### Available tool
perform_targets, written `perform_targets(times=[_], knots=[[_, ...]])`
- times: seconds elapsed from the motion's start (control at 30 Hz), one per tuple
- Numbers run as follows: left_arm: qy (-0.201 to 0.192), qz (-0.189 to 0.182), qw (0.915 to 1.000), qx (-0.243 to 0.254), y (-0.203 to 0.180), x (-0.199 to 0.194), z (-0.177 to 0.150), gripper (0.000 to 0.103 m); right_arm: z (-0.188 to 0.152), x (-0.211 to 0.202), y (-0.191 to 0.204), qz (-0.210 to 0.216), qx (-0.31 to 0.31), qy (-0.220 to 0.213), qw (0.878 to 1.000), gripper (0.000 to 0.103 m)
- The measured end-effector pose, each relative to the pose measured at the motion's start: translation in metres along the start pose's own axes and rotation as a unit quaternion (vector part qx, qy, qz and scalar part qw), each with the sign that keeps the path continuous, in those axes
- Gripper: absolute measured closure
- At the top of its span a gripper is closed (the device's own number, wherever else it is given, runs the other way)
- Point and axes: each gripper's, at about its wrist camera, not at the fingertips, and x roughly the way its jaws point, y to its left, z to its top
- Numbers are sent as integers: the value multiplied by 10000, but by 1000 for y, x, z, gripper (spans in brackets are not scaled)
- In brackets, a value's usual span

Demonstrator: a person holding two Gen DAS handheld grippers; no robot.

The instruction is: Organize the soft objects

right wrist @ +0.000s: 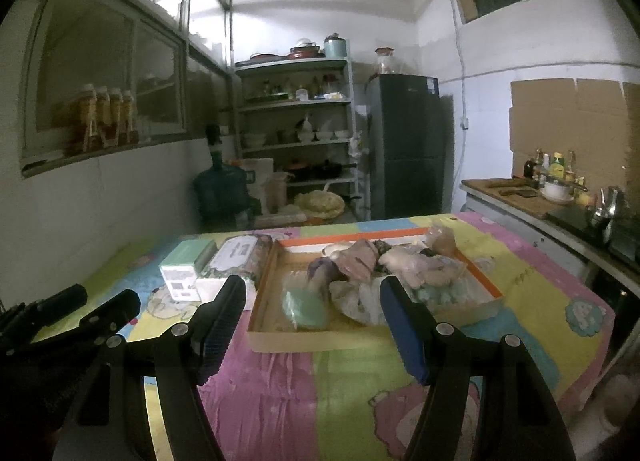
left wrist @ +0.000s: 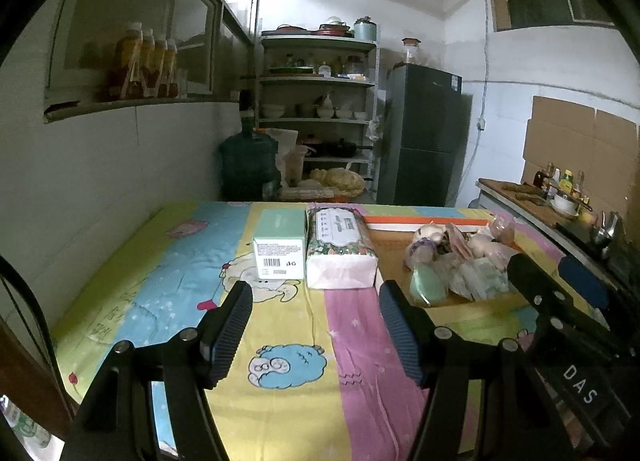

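A shallow cardboard tray [right wrist: 280, 337] with an orange rim sits on the table's cartoon cloth and holds a pile of soft things: plush toys [right wrist: 360, 261], plastic-wrapped packets [right wrist: 360, 301] and a mint-green pack [right wrist: 306, 307]. The same tray [left wrist: 394, 257] shows at the right of the left wrist view. Left of it lie a floral tissue pack [left wrist: 340, 249] and a mint box [left wrist: 278, 243]. My left gripper [left wrist: 316, 301] hangs open over bare cloth in front of the tissue pack. My right gripper [right wrist: 312, 297] is open above the tray's near edge, empty.
The table [left wrist: 280, 401] stands against a white wall on the left. Behind it are a water jug [left wrist: 248, 165], a shelf rack [left wrist: 316, 101] with dishes and a dark fridge [left wrist: 424, 137]. A counter [right wrist: 532, 201] with bottles and a bowl runs along the right.
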Motion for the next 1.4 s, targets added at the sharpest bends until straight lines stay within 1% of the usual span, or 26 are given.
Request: perform_targets(times=[0.4,1.4], knots=[[-132,-12,9999,-20,2,-16,-4,38,-2,-17,2,-61,-21,-107,9999,32],[-147,-4,9999,-34,2,-18,-6,38,-4,-23,6,-41,-48,-121,9999,32]])
